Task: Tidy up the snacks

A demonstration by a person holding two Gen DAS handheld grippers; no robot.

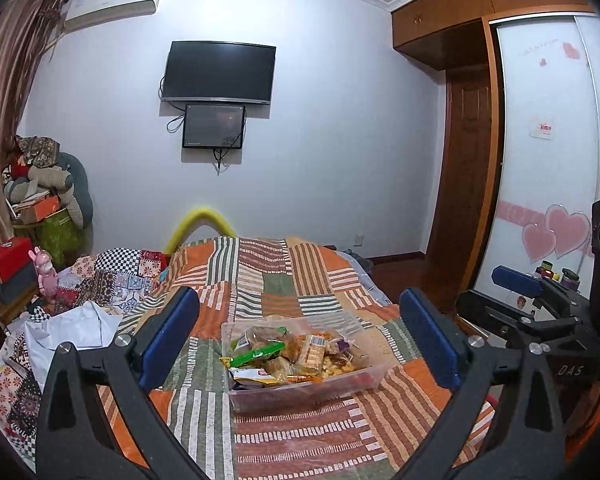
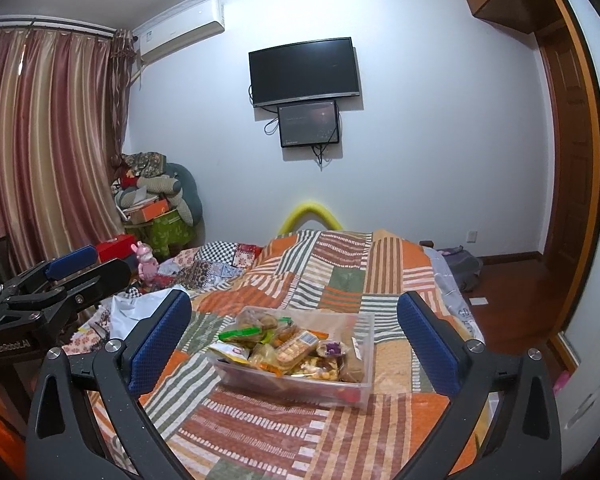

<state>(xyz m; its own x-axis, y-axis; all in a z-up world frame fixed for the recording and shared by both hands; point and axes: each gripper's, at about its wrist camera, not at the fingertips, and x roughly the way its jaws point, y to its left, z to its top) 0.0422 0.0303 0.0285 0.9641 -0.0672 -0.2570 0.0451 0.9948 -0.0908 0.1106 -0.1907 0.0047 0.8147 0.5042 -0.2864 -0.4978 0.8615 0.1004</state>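
Bin: we see the clear bin (image 1: 374,376) of snacks (image 1: 288,354) on the striped quilt (image 1: 284,280), ahead of both tools.
Left gripper (image 1: 300,344): we hold it wide, empty, short of the bin.
Right gripper (image 2: 294,346): wide too, empty, bin lying just beyond its fingers.

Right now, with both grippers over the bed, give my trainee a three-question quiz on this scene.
1. True or false: the clear plastic bin on the striped patchwork bedspread holds snack packets.
2. The left gripper is: A) open, B) shut on a packet, C) out of view.
3. Fill in: the green snack packet lies at the bin's ___ side in the right wrist view.

Key: 1 true; 2 A; 3 left.
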